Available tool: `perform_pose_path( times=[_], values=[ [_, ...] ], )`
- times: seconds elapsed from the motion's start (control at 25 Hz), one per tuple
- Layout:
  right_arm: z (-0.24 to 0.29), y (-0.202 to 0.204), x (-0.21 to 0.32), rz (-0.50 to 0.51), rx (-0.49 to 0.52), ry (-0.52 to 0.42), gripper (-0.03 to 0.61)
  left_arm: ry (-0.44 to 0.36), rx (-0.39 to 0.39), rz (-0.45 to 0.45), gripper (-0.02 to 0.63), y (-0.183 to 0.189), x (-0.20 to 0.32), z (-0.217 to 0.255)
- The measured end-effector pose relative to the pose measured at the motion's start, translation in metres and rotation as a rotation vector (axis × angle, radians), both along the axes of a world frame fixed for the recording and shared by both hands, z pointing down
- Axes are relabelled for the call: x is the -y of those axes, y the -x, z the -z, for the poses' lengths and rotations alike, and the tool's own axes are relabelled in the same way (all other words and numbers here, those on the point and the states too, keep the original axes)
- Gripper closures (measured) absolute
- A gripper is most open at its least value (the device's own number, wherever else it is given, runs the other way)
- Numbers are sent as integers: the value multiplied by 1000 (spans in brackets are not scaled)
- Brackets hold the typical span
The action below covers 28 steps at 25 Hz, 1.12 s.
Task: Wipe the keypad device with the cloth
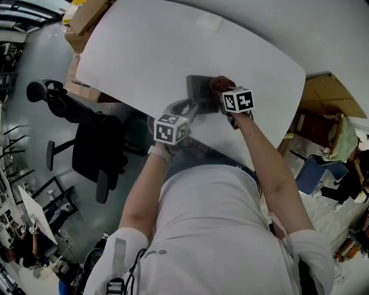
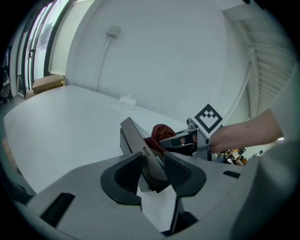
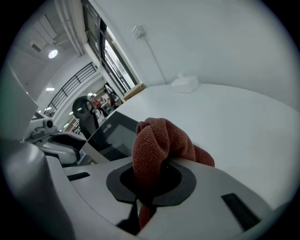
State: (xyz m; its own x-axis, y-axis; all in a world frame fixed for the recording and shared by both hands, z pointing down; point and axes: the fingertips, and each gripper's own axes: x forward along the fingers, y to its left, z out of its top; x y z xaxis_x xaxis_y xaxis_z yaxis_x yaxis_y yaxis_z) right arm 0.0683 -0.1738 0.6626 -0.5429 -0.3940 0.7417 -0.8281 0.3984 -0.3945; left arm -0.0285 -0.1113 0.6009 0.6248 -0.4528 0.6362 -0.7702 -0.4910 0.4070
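The grey keypad device (image 1: 200, 89) lies near the front of the white table (image 1: 150, 52). My left gripper (image 1: 192, 107) is shut on its near edge. In the left gripper view the device (image 2: 136, 140) stands tilted between the two dark pads of that gripper (image 2: 152, 171). A rust-red cloth (image 1: 221, 84) is bunched in my right gripper (image 1: 226, 95), which is shut on it at the device's right side. In the right gripper view the cloth (image 3: 159, 140) bulges above that gripper (image 3: 151, 180), with the device's screen (image 3: 112, 133) just to its left.
A small white box (image 2: 127, 101) sits far back on the table. Left of the table stand a black office chair (image 1: 86, 138) and cardboard boxes (image 1: 86, 17). A blue chair (image 1: 314, 173) and more boxes are off the right edge.
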Motion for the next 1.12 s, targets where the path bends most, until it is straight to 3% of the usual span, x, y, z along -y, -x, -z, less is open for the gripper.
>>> perform_pose_path(
  times=[0.28, 0.44, 0.88, 1.12],
  values=[
    [-1, 13, -31, 146, -34, 2, 538, 0, 4, -14, 469, 4, 0, -1],
    [22, 41, -38, 164, 71, -4, 538, 2, 28, -51, 471, 3, 1, 0],
    [50, 86, 0, 232, 119, -40, 538, 28, 24, -97, 471, 5, 0, -2],
    [62, 101, 37, 294, 40, -125, 538, 32, 6, -101, 471, 4, 1, -2]
  ],
)
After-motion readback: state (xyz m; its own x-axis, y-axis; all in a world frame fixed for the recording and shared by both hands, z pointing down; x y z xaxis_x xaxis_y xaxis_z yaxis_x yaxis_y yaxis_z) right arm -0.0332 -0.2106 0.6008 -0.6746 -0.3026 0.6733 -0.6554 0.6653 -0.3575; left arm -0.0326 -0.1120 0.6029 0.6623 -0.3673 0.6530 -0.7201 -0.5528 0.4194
